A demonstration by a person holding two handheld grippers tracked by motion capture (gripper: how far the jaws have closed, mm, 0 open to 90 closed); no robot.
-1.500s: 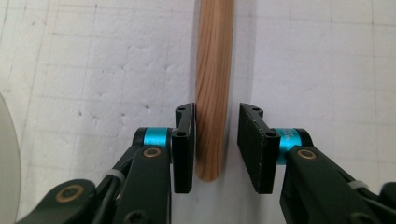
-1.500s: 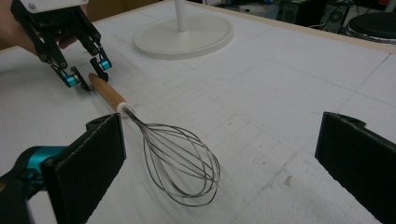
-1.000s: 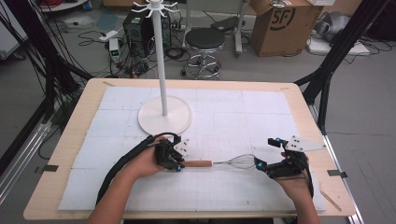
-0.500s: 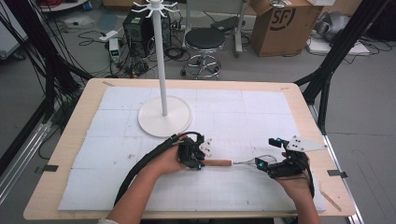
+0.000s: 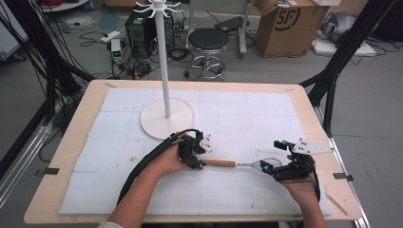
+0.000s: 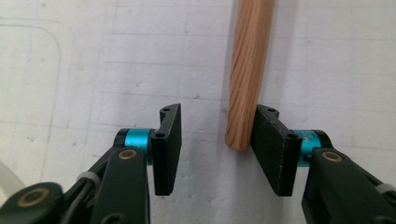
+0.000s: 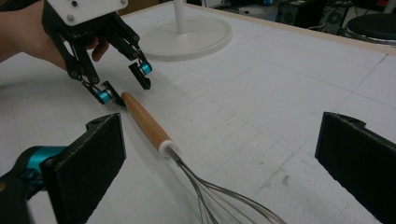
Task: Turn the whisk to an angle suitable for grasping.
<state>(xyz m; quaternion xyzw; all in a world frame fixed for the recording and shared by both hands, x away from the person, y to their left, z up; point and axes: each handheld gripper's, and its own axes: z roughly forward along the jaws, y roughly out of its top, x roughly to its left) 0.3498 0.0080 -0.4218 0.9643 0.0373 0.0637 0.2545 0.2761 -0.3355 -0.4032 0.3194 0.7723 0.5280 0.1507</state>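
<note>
Releasing the whisk on the worktop: left tongs have just been opening, handle end between them, one pad touching; right tongs, spread wide, straddle the wires. Next, probably withdrawing.

Black tongs, teal hubs, seemingly brass rivets
</note>
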